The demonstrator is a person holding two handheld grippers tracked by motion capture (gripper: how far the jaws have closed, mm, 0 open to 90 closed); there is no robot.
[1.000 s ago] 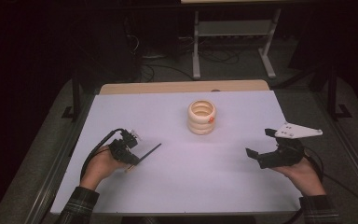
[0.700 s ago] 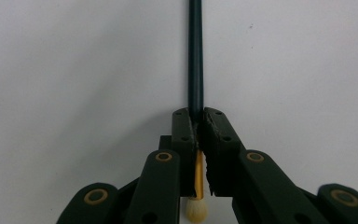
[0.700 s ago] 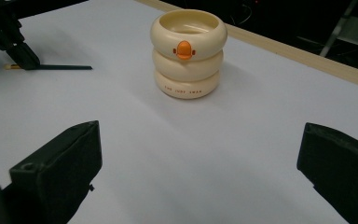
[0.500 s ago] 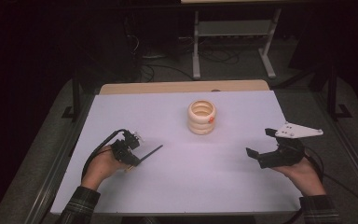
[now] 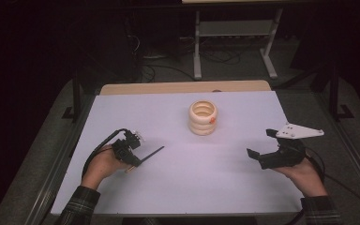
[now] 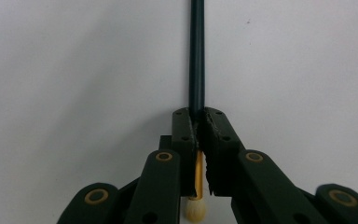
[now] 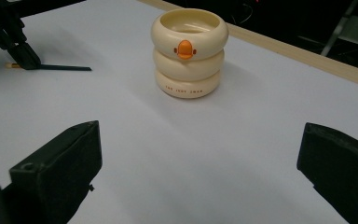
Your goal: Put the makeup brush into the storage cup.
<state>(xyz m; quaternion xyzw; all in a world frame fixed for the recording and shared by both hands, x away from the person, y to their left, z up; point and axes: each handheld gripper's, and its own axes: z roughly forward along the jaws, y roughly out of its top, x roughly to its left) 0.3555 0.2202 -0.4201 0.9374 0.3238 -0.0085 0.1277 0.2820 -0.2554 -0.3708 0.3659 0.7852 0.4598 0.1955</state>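
Here my left gripper [image 5: 138,159] is clenched on a thin dark brush [image 5: 151,153], its jaws pressed together around the handle, which runs out ahead low over the white table [image 5: 168,197]; in the left gripper view the yellow ferrule and pale bristle tip [image 6: 195,210] sit behind the jaws. My right gripper [image 5: 261,145] hangs released, jaws spread wide, grasping nothing. A cream ringed cup [image 5: 202,117] with an orange duck bill stands mid-table, apart from both grippers.

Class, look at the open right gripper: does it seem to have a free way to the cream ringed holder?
Probably yes. The right gripper is open, and bare white table lies between it and the cream ringed holder.
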